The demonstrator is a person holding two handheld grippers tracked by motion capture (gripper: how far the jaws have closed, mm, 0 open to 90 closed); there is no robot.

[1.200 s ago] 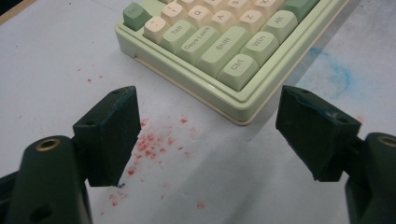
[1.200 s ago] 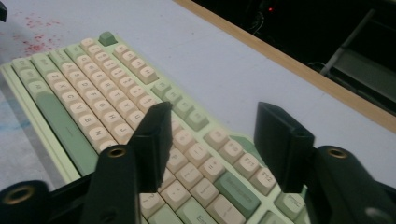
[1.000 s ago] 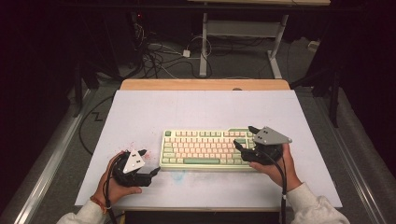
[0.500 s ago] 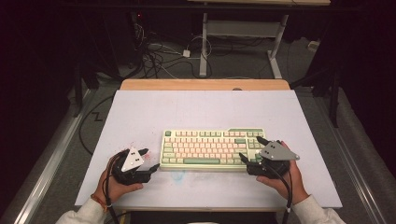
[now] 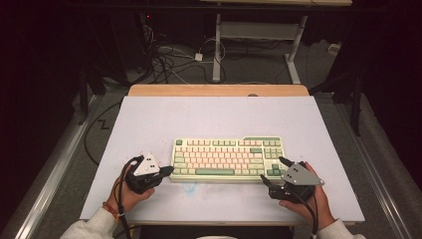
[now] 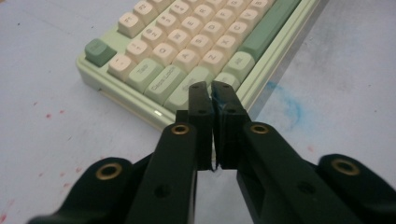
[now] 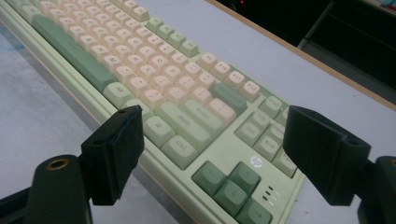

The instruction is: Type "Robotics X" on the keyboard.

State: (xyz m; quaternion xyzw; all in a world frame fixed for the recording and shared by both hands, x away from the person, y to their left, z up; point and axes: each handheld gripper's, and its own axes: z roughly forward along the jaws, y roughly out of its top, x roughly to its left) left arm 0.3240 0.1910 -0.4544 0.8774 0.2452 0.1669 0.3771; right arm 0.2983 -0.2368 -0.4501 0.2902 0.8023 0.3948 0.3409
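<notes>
**High view: keyboard lay between two grippers**

High view showed the keyboard (image 5: pixel 229 158) flat near the table's (image 5: pixel 149 119) front edge. It looked rigid and fairly weighty; its thin end edges seemed the best hold. Left gripper (image 5: pixel 168 171) had just closed on nothing; right gripper (image 5: pixel 273 171) gaped wide at the arrow-key corner.

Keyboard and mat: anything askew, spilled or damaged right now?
The keyboard sits square and whole. The only oddities are on the white mat: a blue smear beside the keyboard's front left corner and small red specks to its left. They look like old stains.
</notes>
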